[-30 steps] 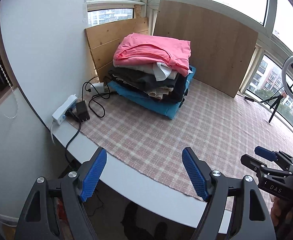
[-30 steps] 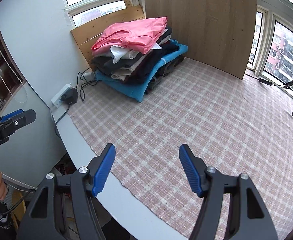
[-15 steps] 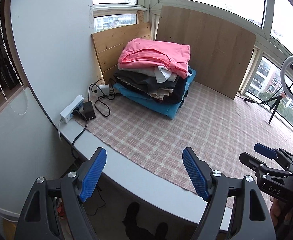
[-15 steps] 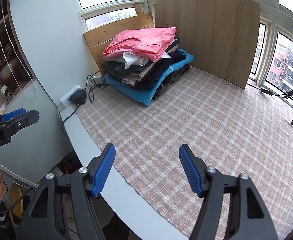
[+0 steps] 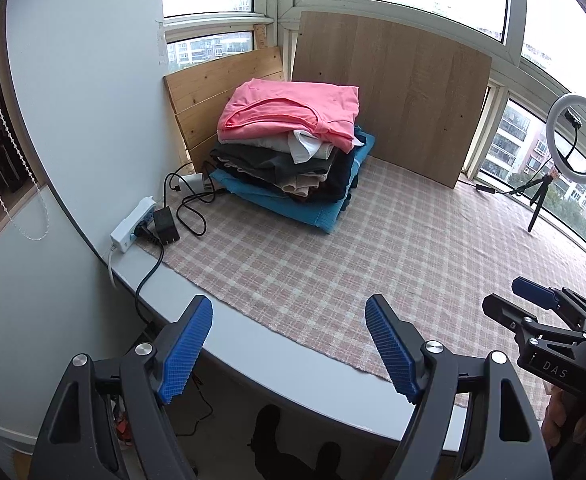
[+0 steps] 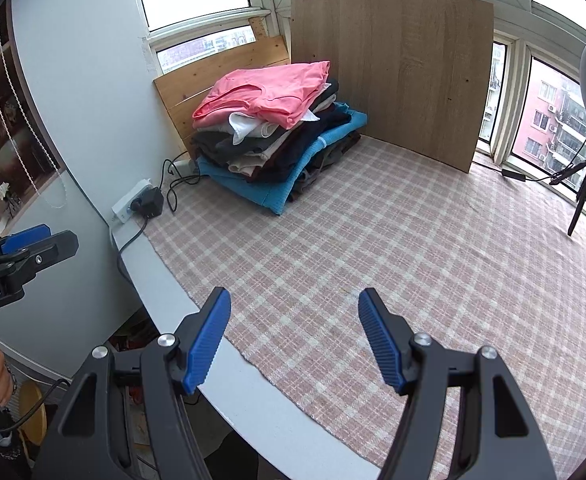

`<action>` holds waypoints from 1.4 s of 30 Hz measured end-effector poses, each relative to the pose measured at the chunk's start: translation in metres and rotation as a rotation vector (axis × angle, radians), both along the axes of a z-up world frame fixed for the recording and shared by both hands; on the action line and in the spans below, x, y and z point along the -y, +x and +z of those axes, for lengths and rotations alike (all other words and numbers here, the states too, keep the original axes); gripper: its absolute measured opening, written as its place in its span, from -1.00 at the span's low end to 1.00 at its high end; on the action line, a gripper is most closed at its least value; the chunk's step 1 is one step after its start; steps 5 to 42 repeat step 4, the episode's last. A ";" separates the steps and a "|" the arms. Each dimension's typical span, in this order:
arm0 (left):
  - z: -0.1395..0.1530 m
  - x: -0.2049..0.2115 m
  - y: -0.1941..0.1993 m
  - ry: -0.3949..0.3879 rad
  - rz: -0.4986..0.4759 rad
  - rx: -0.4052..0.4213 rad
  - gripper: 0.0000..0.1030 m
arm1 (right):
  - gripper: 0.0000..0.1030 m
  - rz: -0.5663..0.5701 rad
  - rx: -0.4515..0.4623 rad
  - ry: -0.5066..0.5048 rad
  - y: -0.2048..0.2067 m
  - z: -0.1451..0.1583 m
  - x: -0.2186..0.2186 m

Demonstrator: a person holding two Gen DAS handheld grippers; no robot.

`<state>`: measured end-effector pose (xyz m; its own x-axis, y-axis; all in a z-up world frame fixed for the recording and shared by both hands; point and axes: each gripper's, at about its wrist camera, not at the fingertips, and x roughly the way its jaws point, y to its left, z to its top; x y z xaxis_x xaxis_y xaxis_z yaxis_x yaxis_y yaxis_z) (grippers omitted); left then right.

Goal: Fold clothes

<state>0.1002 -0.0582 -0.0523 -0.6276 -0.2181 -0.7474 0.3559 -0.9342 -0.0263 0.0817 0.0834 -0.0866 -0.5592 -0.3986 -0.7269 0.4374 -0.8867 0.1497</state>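
My left gripper (image 5: 287,346): ribbed blue fingers (image 5: 185,354) spread, empty, tilted down over the table (image 5: 293,368) edge. My right gripper (image 6: 293,338): fingers spread, empty, angled down likewise. Checked pink woven cloth (image 6: 393,248) covered the table. Stack of folded clothes (image 5: 293,152), pink knit on top, stood at the far corner against wooden boards (image 5: 393,88).

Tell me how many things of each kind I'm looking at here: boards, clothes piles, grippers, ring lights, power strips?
Wooden boards: 2, a plank board and a larger panel
Clothes piles: 1
Grippers: 2, left gripper and right gripper
Ring lights: 1
Power strips: 1
Total: 7
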 end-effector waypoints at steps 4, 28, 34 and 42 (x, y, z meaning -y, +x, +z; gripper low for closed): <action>-0.001 -0.003 0.000 -0.010 -0.003 -0.002 0.51 | 0.27 -0.004 0.003 -0.002 0.002 -0.001 -0.003; -0.001 -0.003 0.000 -0.010 -0.003 -0.002 0.51 | 0.27 -0.004 0.003 -0.002 0.002 -0.001 -0.003; -0.001 -0.003 0.000 -0.010 -0.003 -0.002 0.51 | 0.27 -0.004 0.003 -0.002 0.002 -0.001 -0.003; -0.001 -0.003 0.000 -0.010 -0.003 -0.002 0.51 | 0.27 -0.004 0.003 -0.002 0.002 -0.001 -0.003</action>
